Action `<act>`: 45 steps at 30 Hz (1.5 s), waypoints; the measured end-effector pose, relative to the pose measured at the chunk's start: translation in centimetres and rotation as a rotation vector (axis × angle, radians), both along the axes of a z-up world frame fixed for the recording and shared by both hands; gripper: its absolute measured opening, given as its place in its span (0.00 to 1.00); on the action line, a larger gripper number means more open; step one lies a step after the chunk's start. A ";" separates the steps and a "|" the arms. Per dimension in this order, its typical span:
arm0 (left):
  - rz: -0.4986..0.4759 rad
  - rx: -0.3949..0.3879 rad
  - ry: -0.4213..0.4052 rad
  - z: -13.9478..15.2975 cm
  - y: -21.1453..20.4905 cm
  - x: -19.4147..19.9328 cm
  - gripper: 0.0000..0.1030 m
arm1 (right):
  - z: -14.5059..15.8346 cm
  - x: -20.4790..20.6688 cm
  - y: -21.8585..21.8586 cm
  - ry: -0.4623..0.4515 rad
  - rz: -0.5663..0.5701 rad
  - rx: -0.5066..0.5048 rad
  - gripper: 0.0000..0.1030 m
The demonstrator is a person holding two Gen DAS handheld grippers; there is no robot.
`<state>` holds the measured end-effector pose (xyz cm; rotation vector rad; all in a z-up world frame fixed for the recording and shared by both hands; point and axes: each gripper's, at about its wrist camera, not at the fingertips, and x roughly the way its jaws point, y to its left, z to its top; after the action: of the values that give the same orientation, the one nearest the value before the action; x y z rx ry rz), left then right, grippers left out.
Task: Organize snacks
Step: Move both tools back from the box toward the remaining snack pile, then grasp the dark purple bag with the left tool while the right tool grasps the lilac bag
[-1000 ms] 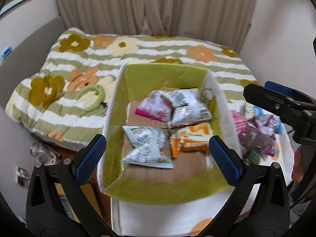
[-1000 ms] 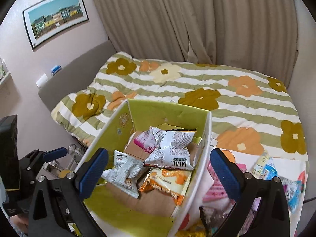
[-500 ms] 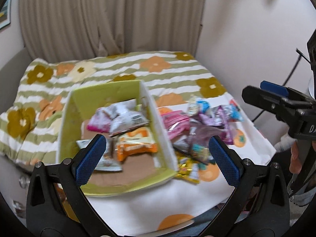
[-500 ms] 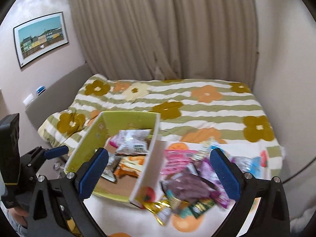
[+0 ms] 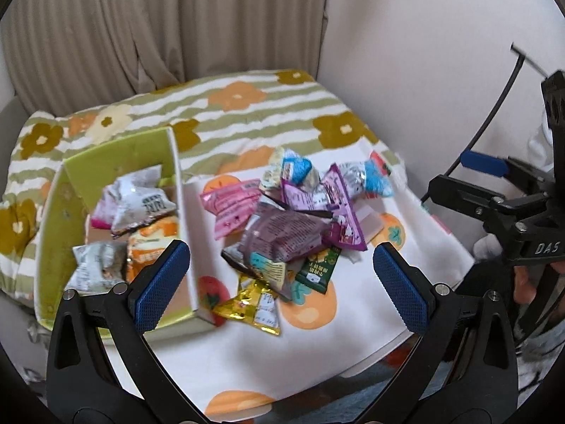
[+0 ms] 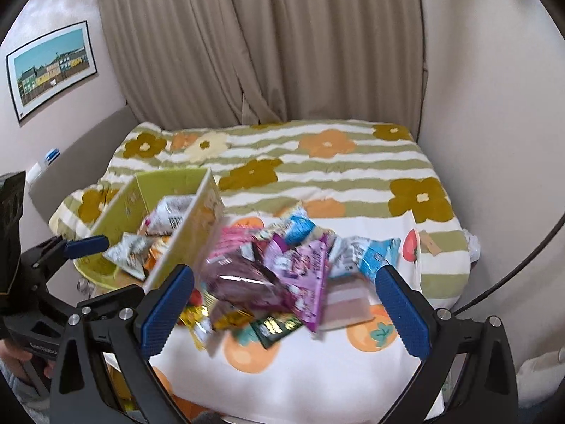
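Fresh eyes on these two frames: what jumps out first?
The heap of loose snack packets, pink, purple, blue and gold, on the white fruit-print cloth at centre. Just left of it stands the green box, already holding a few packets. Both the left tool and the right tool are open and empty, aimed at the heap.

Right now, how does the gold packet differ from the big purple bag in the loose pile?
The gold packet is small, shiny and lies at the near edge of the pile on the white cloth; the big purple bag is larger, duller and sits mid-pile, overlapping other snacks. Both are outside the green box, ungripped.
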<state>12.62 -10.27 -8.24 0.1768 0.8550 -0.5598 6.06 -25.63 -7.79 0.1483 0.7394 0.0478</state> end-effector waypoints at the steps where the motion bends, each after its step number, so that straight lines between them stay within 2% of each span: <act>1: -0.002 0.022 -0.004 -0.8 -0.9 0.2 1.00 | -0.6 0.1 -0.6 0.007 0.015 0.005 1.00; 6: -0.004 0.117 -0.009 -3.8 -3.2 1.4 1.00 | -4.0 1.7 -3.0 0.053 0.112 0.010 1.00; 11: 0.021 0.217 0.018 -7.3 -5.0 3.7 1.00 | -8.0 4.5 -4.2 0.117 0.204 0.031 1.00; 13: 0.025 0.233 0.044 -8.5 -5.3 4.6 1.00 | -9.3 5.5 -4.5 0.135 0.223 0.047 1.00; 16: 0.018 0.269 0.055 -9.8 -5.8 5.5 1.00 | -11.3 7.0 -4.8 0.160 0.263 0.097 1.00; 23: -0.030 0.353 0.078 -12.1 -7.3 7.2 0.99 | -14.3 9.0 -4.2 0.199 0.327 0.097 1.00; 25: -0.039 0.382 0.081 -12.6 -7.7 7.6 0.96 | -14.9 9.4 -4.2 0.203 0.340 0.100 1.00; 28: -0.043 0.390 0.090 -13.1 -7.8 8.3 0.90 | -15.3 9.8 -4.0 0.186 0.354 0.098 1.00; 33: -0.033 0.380 0.126 -13.6 -7.7 9.2 0.90 | -15.5 10.7 -3.4 0.163 0.403 0.098 1.00; 34: -0.032 0.378 0.132 -13.7 -7.7 9.2 0.87 | -15.6 11.0 -3.3 0.161 0.411 0.097 1.00; 35: -0.034 0.375 0.140 -13.9 -7.8 9.4 0.77 | -15.7 11.2 -3.1 0.157 0.419 0.091 1.00; 36: -0.035 0.376 0.148 -14.1 -7.8 9.4 0.75 | -15.7 11.4 -2.9 0.155 0.430 0.087 1.00; 41: -0.037 0.365 0.154 -14.1 -7.5 9.6 0.66 | -16.0 12.2 -1.9 0.152 0.475 0.068 1.00; 45: -0.021 0.340 0.173 -13.8 -7.0 9.7 0.64 | -16.2 12.6 -1.5 0.150 0.499 0.060 1.00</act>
<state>22.29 -17.29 -22.07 0.4520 1.1159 -0.4504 18.66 -27.09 -24.00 0.0214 0.9118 0.5388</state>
